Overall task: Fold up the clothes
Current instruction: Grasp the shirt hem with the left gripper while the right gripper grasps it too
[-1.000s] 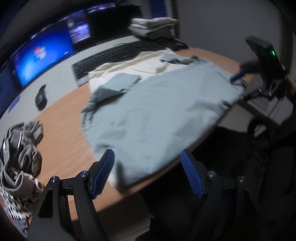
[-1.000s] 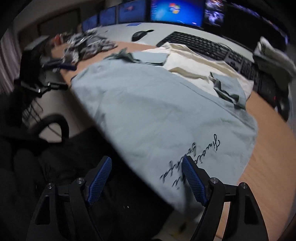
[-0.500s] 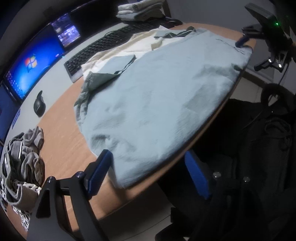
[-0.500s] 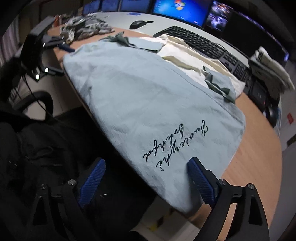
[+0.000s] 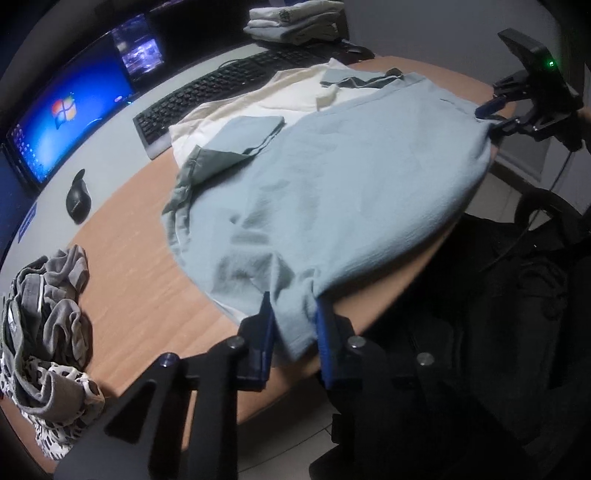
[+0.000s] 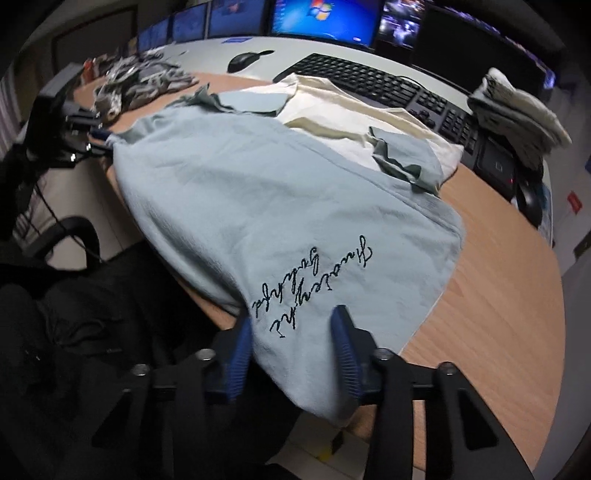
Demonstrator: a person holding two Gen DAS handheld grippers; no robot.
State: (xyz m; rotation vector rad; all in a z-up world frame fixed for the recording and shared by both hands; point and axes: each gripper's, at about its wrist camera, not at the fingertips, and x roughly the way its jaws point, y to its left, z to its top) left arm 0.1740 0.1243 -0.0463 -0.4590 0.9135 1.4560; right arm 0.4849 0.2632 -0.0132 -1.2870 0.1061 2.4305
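A pale blue-grey T-shirt (image 5: 351,184) lies spread on the wooden table (image 5: 140,280), its hem hanging over the near edge. In the left wrist view my left gripper (image 5: 293,332) is shut on a bunched corner of that hem, with wrinkles running into the grip. In the right wrist view the same shirt (image 6: 240,184) shows dark script embroidery. My right gripper (image 6: 293,350) is half closed around the other hem corner, with flat cloth between its fingers. Each gripper shows in the other's view: the right gripper (image 5: 493,117), the left gripper (image 6: 98,134).
A cream garment (image 5: 295,96) lies under the shirt's far side. Behind it are a keyboard (image 5: 229,88), a mouse (image 5: 77,201) and monitors (image 5: 70,122). A grey clothes heap (image 5: 48,295) sits at the left, a folded stack (image 5: 295,20) at the back. A black chair (image 5: 498,295) stands below the table edge.
Both grippers have moved in onto the hanging hem and their fingers have narrowed from wide open. The left now pinches a bunch of cloth; the right has closed about halfway.
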